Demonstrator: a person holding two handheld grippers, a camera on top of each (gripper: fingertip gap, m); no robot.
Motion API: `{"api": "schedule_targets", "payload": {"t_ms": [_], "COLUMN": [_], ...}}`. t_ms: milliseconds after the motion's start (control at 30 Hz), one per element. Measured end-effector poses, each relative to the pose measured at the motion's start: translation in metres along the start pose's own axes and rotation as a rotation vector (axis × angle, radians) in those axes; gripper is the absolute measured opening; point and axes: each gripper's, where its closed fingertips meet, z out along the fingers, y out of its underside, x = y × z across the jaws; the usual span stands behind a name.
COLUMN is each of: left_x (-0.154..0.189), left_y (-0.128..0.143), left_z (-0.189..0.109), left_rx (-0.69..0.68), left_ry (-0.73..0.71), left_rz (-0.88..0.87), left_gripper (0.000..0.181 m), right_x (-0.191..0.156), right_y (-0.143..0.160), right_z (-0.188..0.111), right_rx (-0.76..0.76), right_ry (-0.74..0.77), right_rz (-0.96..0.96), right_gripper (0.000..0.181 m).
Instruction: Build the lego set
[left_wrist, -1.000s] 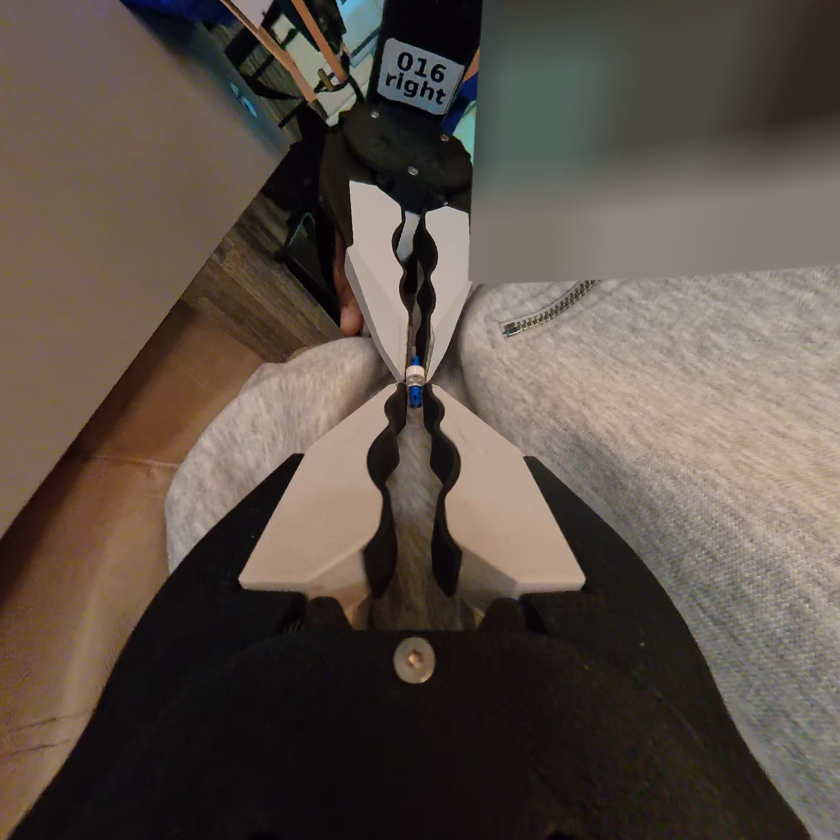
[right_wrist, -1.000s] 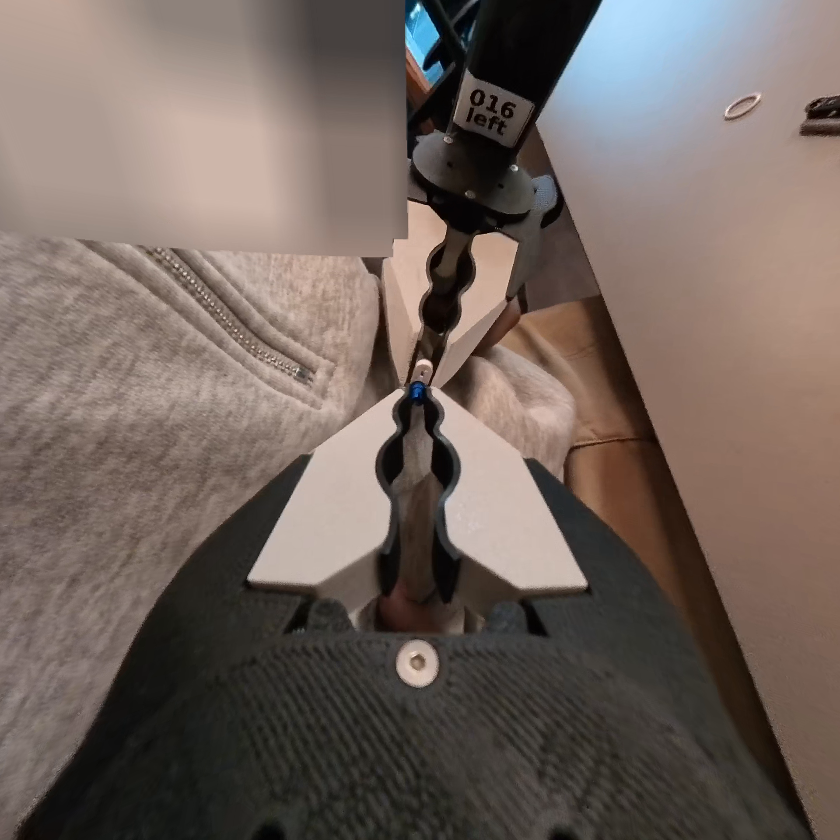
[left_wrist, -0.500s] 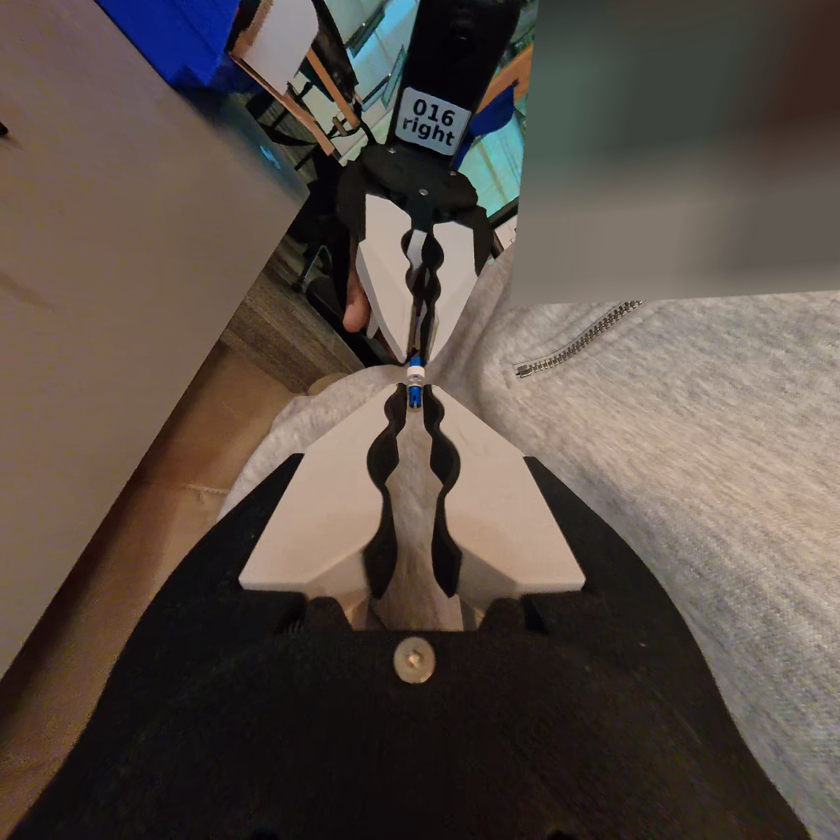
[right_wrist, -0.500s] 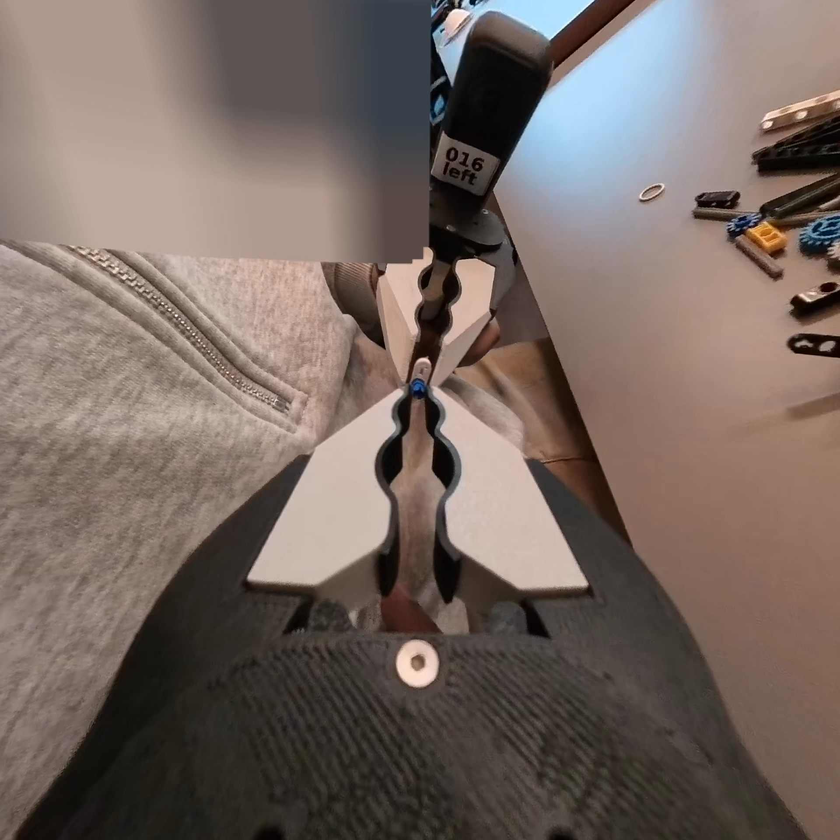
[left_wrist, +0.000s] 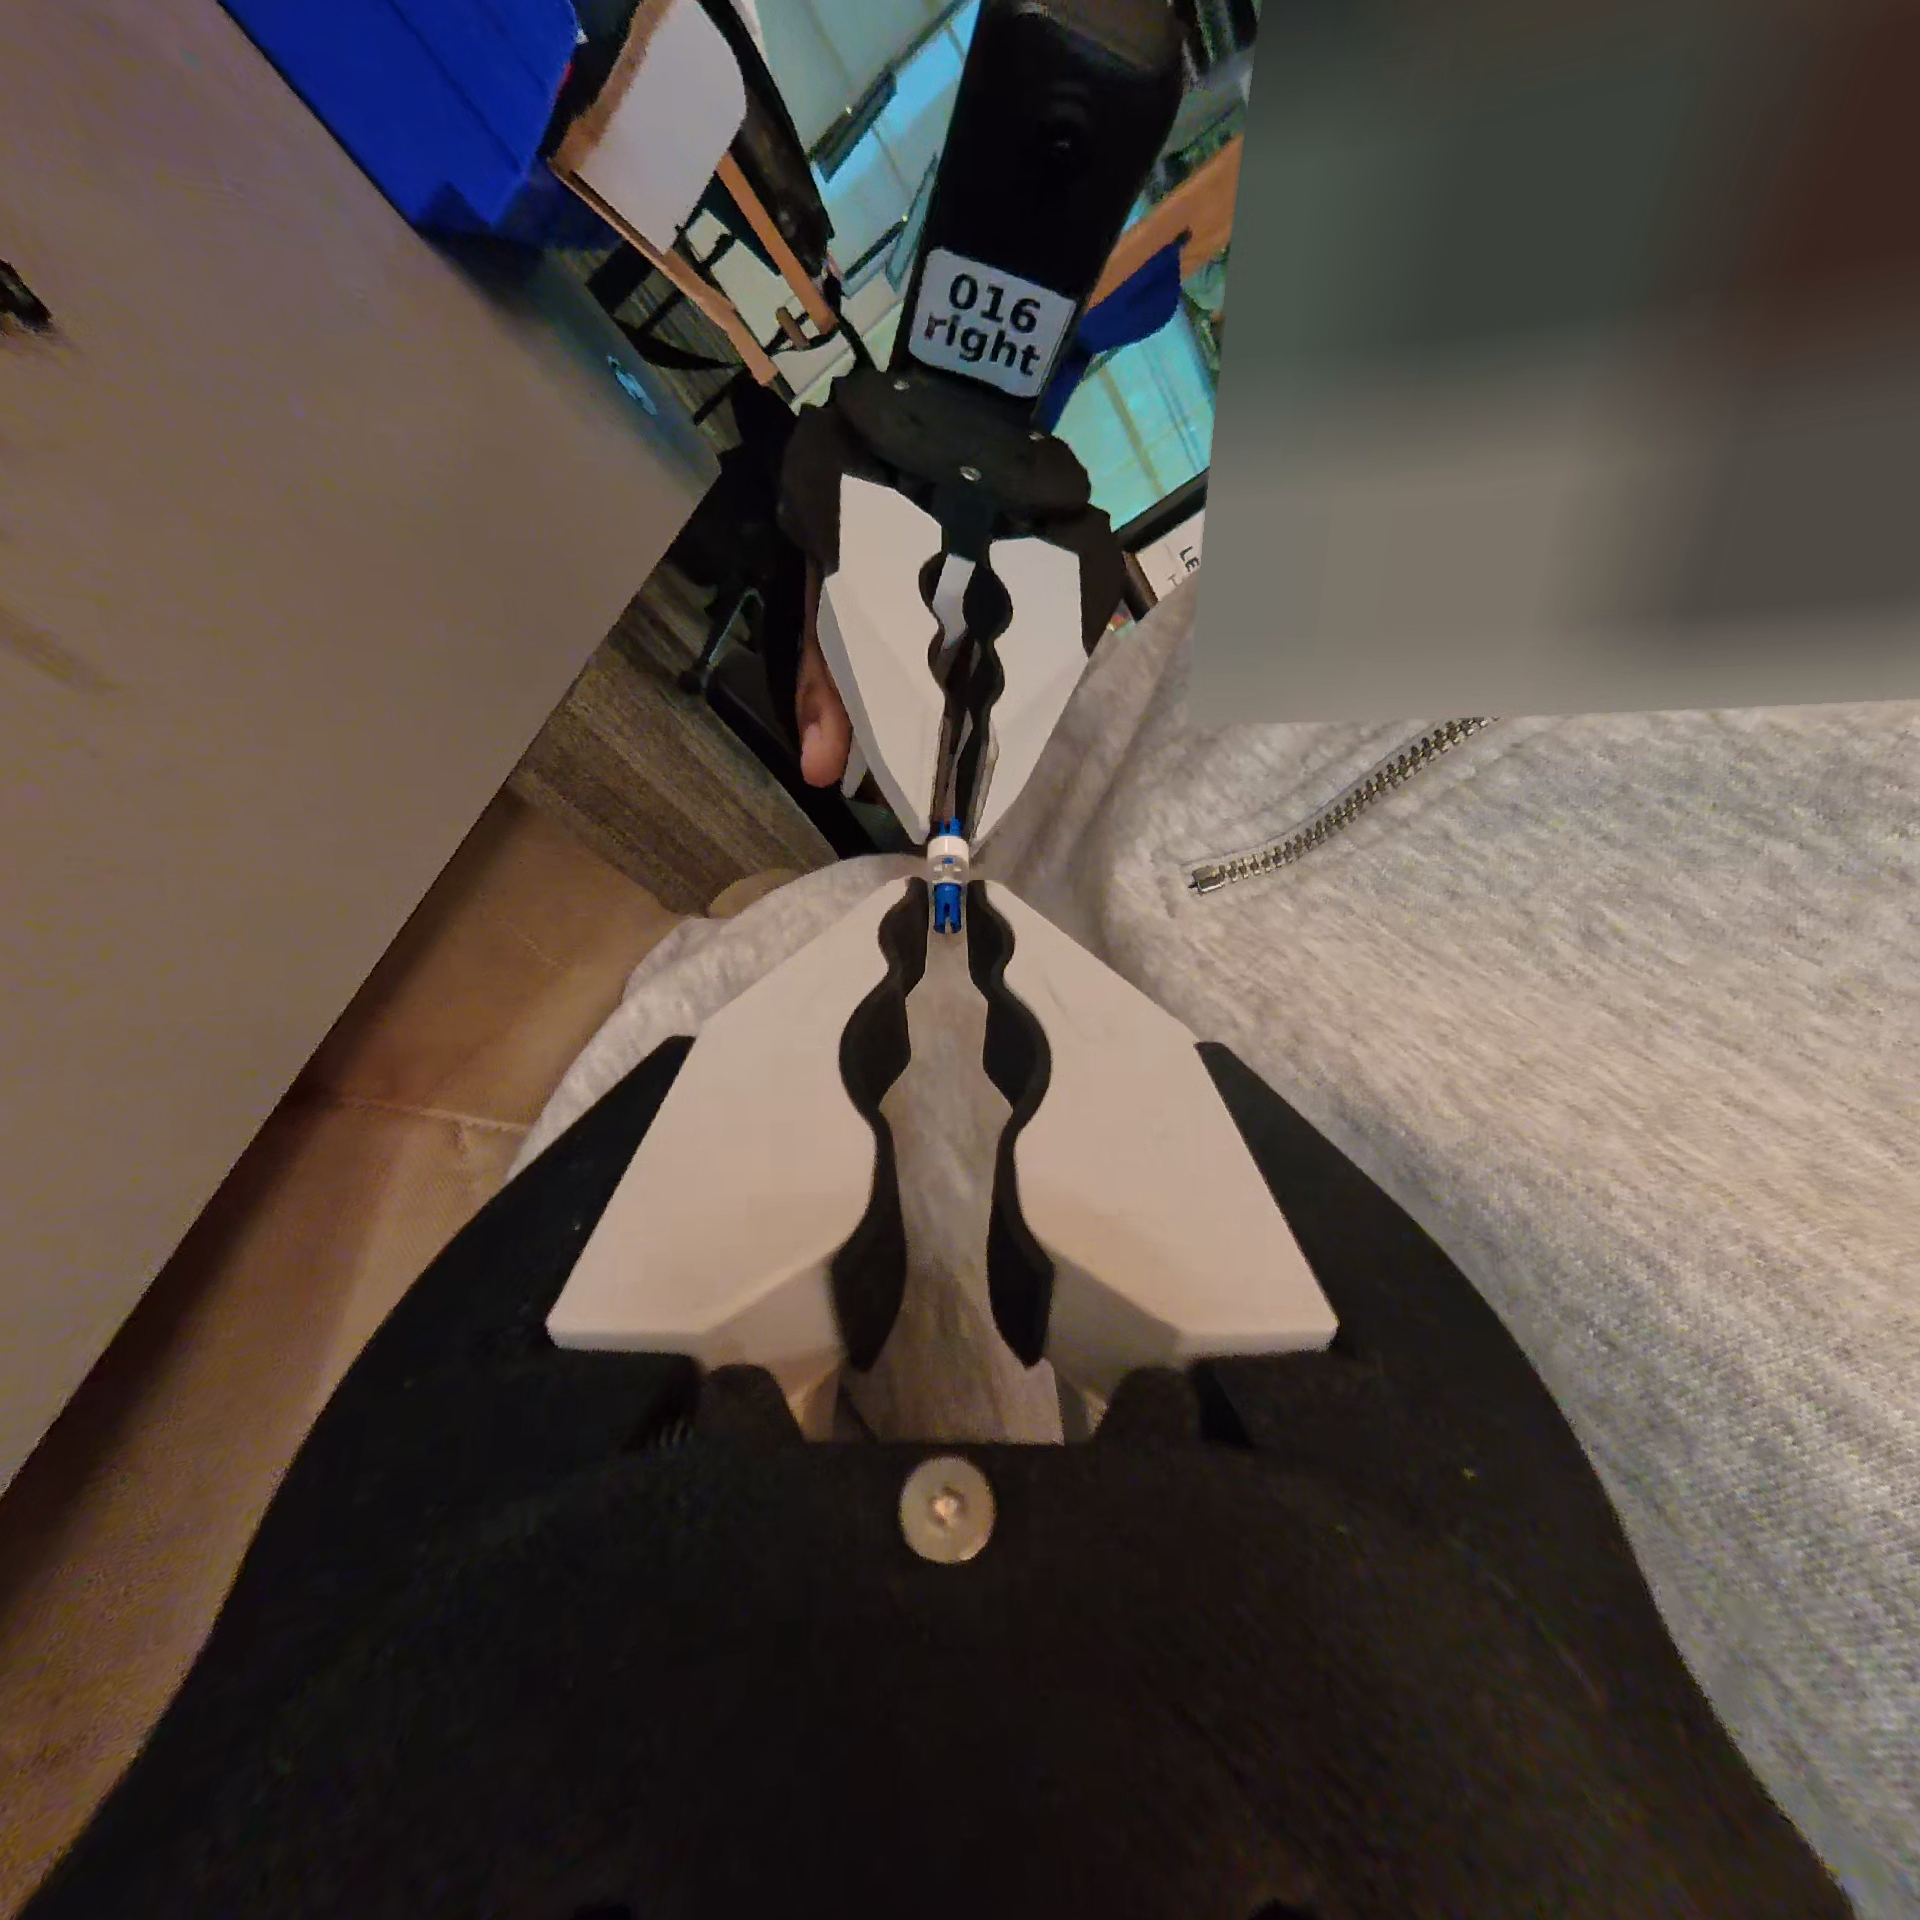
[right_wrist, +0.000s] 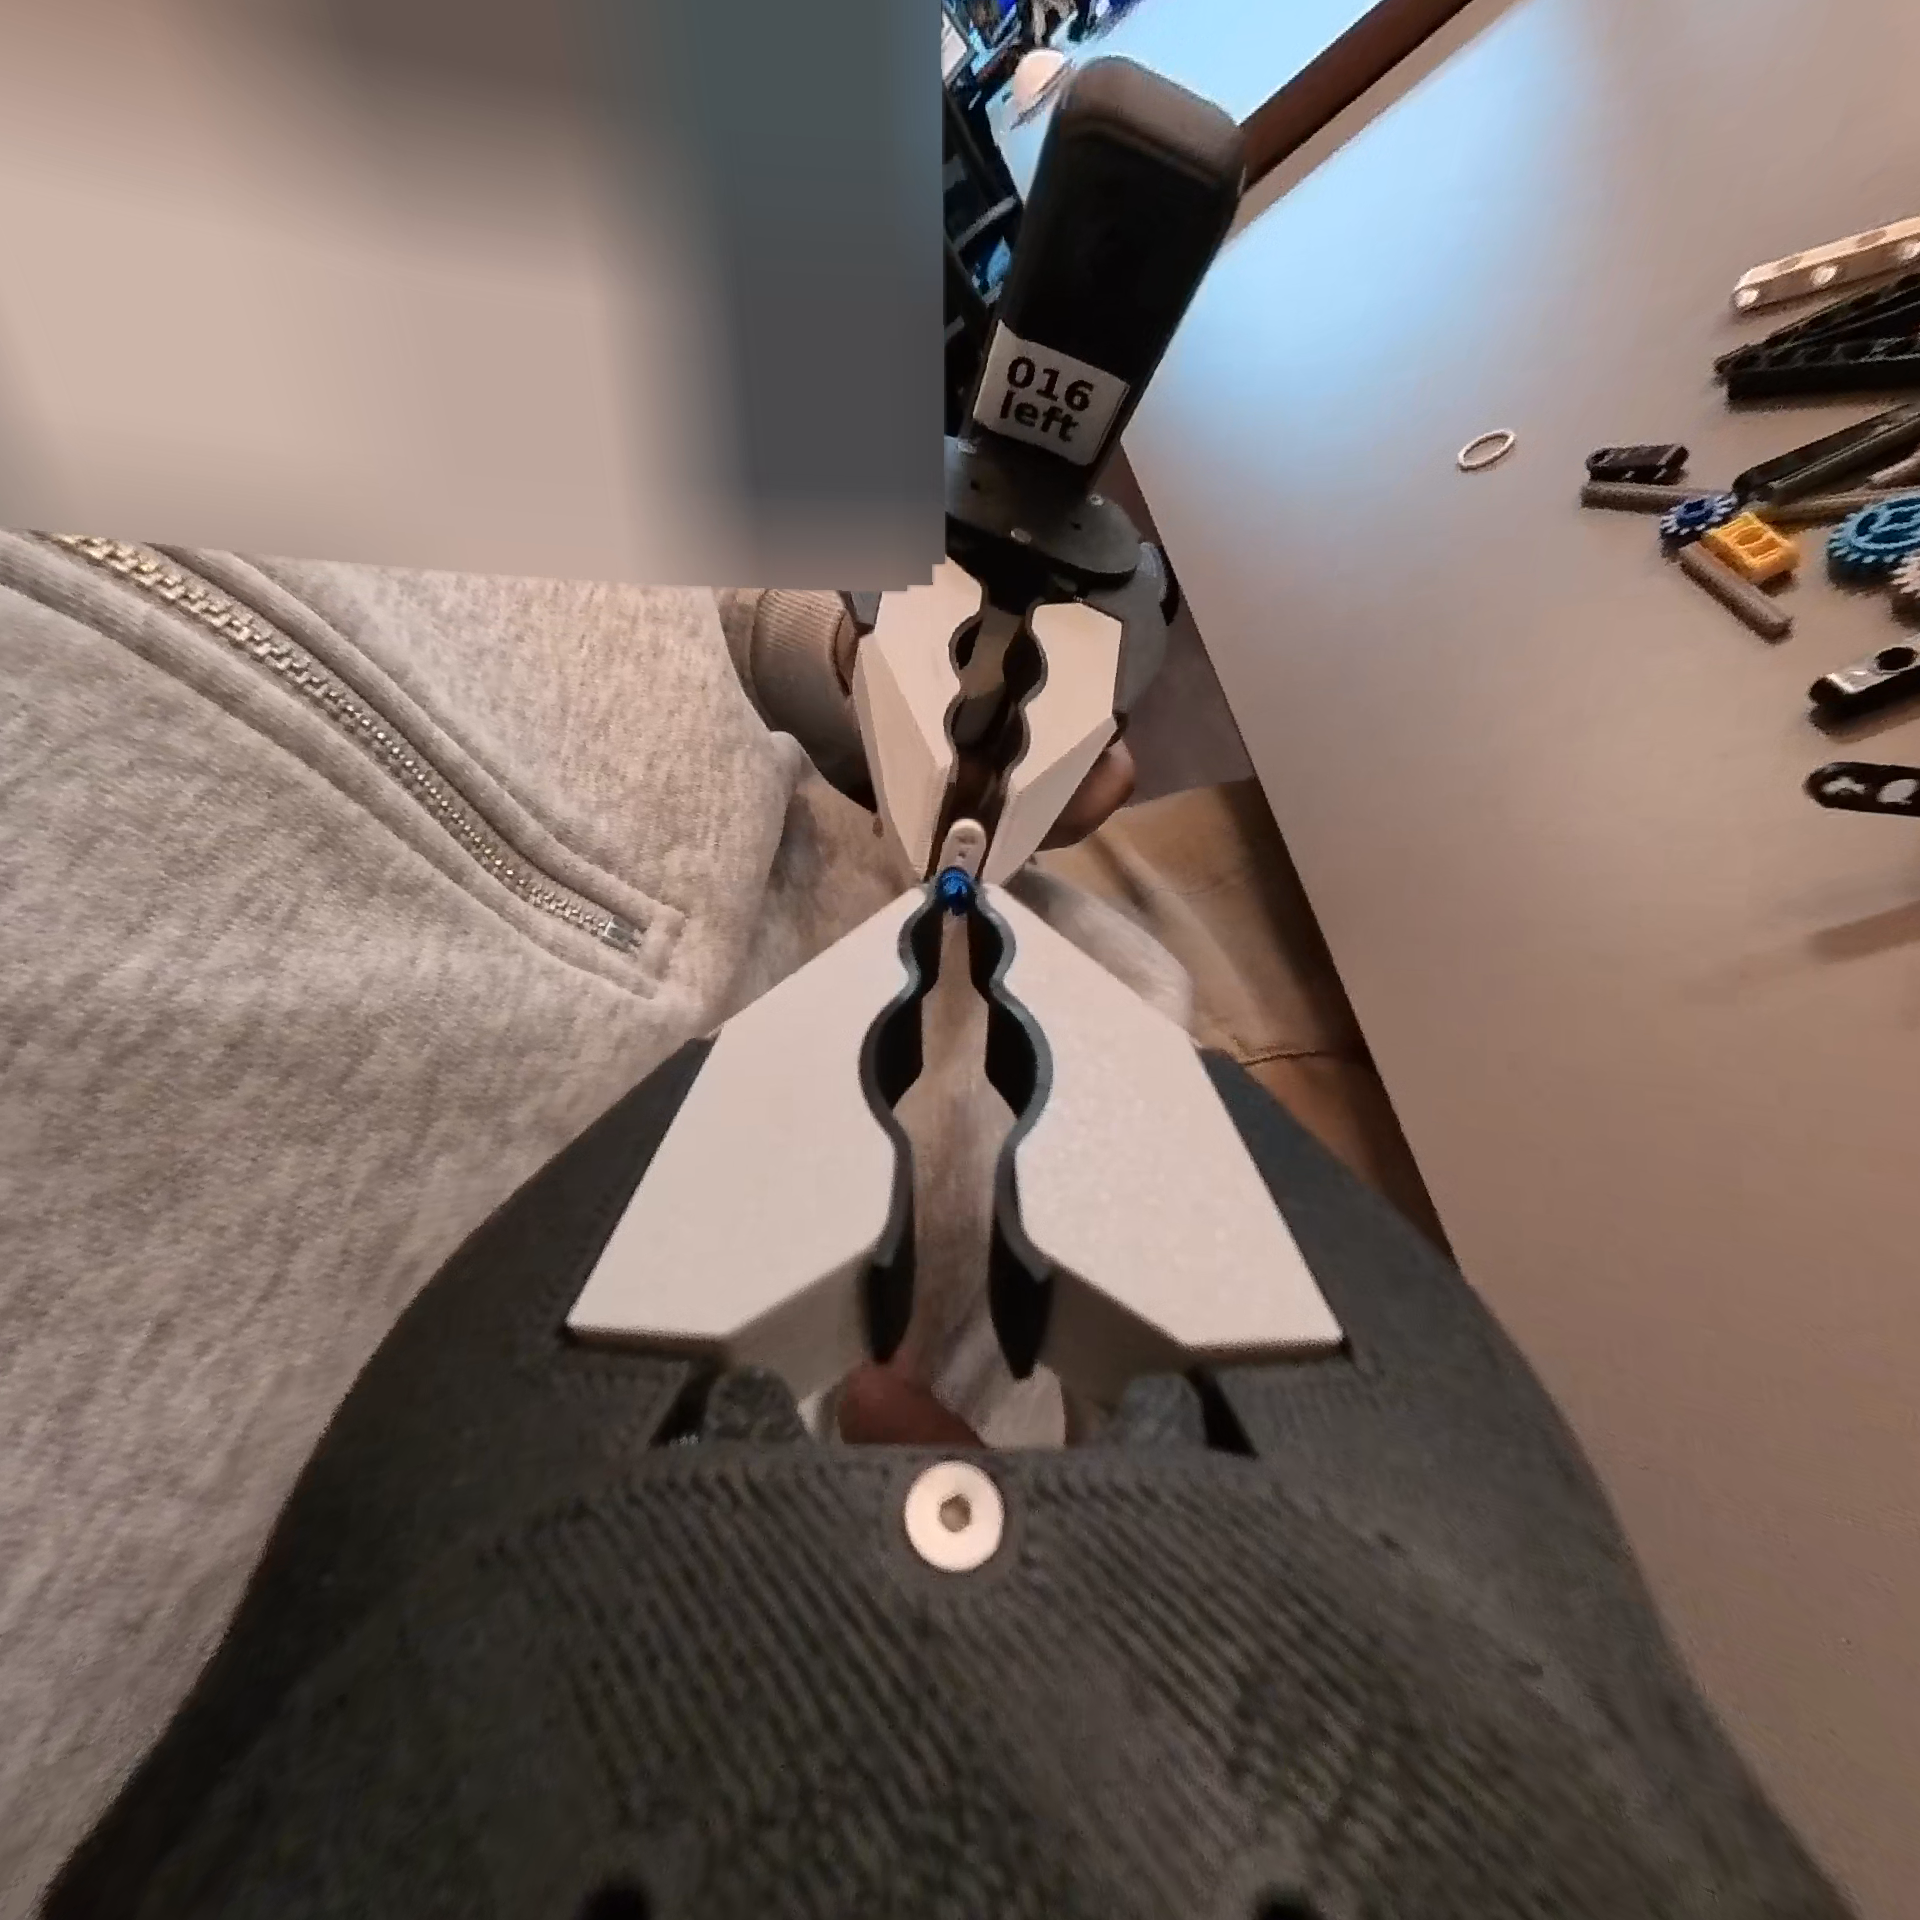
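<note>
A small lego assembly, a blue pin (left_wrist: 945, 910) with a white piece (left_wrist: 948, 858) on it, hangs in the air between both grippers. My left gripper (left_wrist: 945, 902) is shut on its near blue end. My right gripper (left_wrist: 945, 829) faces it tip to tip and is shut on the far end. In the right wrist view my right gripper (right_wrist: 954, 900) pinches the blue pin (right_wrist: 954, 888), and the white piece (right_wrist: 964, 844) reaches into the left gripper (right_wrist: 968, 850). Both are held in front of a person's grey sweater (right_wrist: 312, 935).
The grey-brown table (right_wrist: 1558, 935) runs along the right in the right wrist view and along the left in the left wrist view (left_wrist: 260, 623). On it lie black beams (right_wrist: 1829, 353), blue gears (right_wrist: 1881, 535), a yellow piece (right_wrist: 1756, 542), a ring (right_wrist: 1484, 450) and a grey axle (right_wrist: 1735, 592). My left and right fingertips are right by each other. Both grippers' tips are roughly 20 centimetres from the grey axle (right_wrist: 1735, 592).
Both grippers have moved together, tips still joined on the assembly. The tabletop with its loose parts has come into the right wrist view. Neither grip has changed.
</note>
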Motion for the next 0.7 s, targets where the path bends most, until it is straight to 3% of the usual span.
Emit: {"api": "schedule_targets", "payload": {"t_ms": [233, 433, 700], "left_x": [0.001, 0.002, 0.008], "left_y": [0.009, 0.002, -0.015], "left_z": [0.0, -0.001, -0.009], "left_rx": [-0.031, 0.033, 0.19], "left_ry": [0.014, 0.043, 0.191], "left_rz": [-0.02, -0.059, -0.209], "left_gripper": [0.004, 0.005, 0.005], "right_x": [-0.004, -0.002, 0.002], "right_y": [0.008, 0.002, -0.017], "right_z": [0.003, 0.002, -0.004], "right_rx": [-0.043, -0.016, 0.077], "right_ry": [-0.001, -0.003, -0.002], "right_rz": [-0.014, -0.003, 0.018], "right_gripper": [0.003, 0.003, 0.009]}}
